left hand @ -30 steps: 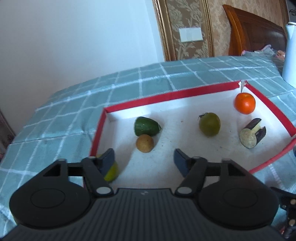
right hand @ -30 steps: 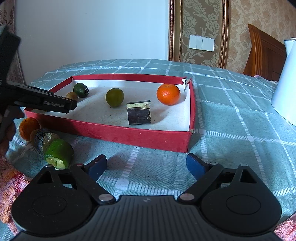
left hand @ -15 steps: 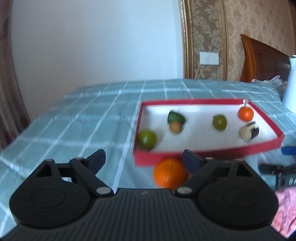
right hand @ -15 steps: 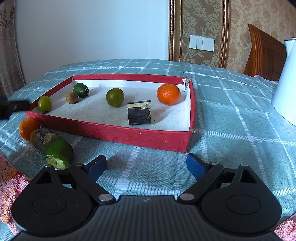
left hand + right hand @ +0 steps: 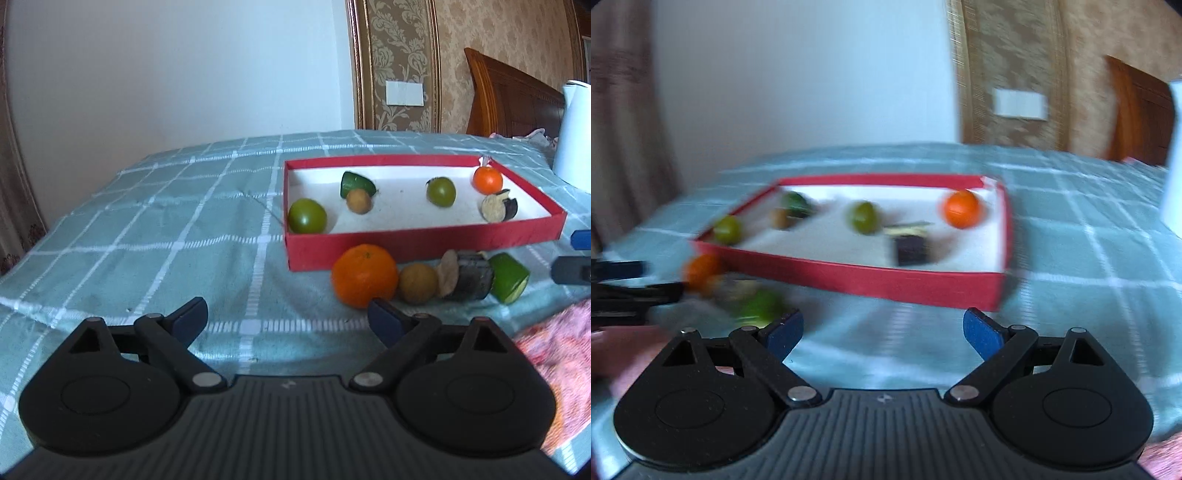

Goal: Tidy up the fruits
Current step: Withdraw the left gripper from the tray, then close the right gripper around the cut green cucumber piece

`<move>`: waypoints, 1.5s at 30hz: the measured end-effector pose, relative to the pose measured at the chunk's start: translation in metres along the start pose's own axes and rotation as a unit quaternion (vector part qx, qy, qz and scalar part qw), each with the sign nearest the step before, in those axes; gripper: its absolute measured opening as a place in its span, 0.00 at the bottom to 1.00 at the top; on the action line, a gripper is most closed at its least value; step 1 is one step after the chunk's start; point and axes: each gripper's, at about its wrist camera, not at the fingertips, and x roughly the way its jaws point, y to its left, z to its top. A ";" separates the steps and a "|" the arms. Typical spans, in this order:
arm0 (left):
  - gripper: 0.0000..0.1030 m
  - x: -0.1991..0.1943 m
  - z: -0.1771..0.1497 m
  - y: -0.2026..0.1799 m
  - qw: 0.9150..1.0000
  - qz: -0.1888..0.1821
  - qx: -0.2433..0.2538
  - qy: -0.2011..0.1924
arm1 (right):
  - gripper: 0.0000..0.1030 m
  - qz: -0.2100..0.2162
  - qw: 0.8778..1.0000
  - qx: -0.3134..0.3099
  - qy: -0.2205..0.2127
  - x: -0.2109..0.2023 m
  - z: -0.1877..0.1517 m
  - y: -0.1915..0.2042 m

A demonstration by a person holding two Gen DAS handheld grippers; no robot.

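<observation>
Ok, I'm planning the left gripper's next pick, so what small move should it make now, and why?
Probably ease the left gripper forward and slightly right toward the big orange. Its jaws have just been opening and hold nothing, and that orange lies on the cloth outside the red tray, the nearest of the fruits not yet put in.

My left wrist camera looks from low, near the red tray [image 5: 424, 242] at 1 o'clock; my right shares it at 12

Five fruits [image 5: 440, 191] inside tray [image 5: 424, 244], four [image 5: 417, 283] before it.
</observation>
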 end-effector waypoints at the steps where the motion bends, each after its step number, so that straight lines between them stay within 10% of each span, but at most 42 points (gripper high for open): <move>1: 0.90 0.002 0.000 0.002 1.000 -0.005 -0.006 0.007 | 0.91 0.004 1.000 -0.012 -0.006 -0.004 -0.002 0.008; 16: 1.00 0.008 0.001 0.017 0.997 -0.054 -0.044 0.025 | 0.71 -0.014 0.997 -0.069 0.031 0.029 0.007 0.057; 24: 1.00 0.006 0.000 0.017 0.997 -0.056 -0.045 0.024 | 0.34 0.013 0.996 -0.073 0.045 0.038 0.006 0.063; 45: 1.00 0.007 0.000 0.013 0.998 -0.050 -0.033 0.029 | 0.33 -0.040 0.999 0.002 0.004 0.000 0.007 0.011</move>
